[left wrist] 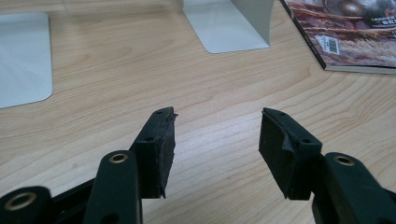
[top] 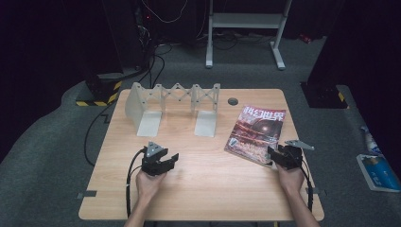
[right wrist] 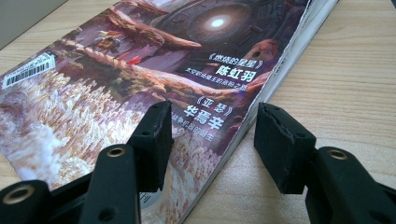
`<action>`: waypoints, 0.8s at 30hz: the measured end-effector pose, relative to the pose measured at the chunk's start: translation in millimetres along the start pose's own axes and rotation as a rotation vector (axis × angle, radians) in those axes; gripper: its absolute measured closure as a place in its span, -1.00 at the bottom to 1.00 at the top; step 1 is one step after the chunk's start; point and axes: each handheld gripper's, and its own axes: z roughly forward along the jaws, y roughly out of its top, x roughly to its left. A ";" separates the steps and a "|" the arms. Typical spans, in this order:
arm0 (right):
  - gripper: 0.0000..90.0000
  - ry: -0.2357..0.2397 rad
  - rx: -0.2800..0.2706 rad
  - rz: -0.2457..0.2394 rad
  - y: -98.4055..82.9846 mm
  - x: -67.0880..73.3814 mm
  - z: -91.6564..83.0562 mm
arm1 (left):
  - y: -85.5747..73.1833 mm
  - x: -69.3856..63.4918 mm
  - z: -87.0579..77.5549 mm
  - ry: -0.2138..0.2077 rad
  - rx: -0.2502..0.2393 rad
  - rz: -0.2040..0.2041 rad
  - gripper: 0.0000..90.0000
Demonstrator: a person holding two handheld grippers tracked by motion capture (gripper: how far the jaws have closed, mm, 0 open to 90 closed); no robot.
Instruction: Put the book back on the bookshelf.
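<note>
Chinese writing and a barcode mark the glossy magazine, which lies flat near the right edge of the wooden table. Right gripper has spread jaws around its near corner, not pinching. Left gripper, jaws also spread, is over bare wood before the pale metal bookends.

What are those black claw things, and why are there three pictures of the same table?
A person holds a two-jaw grabber in each hand. One camera looks down from above; the other two ride on the grabbers, looking along their jaws. On the wooden table lie a magazine and a pale folding book stand. The left gripper is open over bare wood, holding nothing. The right gripper is open too, with the magazine's near edge between its jaws, not squeezed yet.
</note>
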 end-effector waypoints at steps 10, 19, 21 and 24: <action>0.04 -0.001 0.000 0.002 -0.1 0.1 -0.1 | 11.9 -15.5 13.9 -0.031 0.001 0.019 0.01; 0.04 -0.002 -0.001 0.002 -0.3 0.3 -0.1 | 23.4 -25.2 21.9 -0.041 -0.005 0.029 0.01; 0.04 -0.001 -0.002 0.001 -0.3 0.1 0.0 | 24.8 -25.5 24.6 -0.041 -0.001 0.019 0.01; 0.04 -0.002 -0.003 -0.002 -0.3 0.1 0.0 | 27.0 -27.6 29.6 -0.037 0.021 0.020 0.02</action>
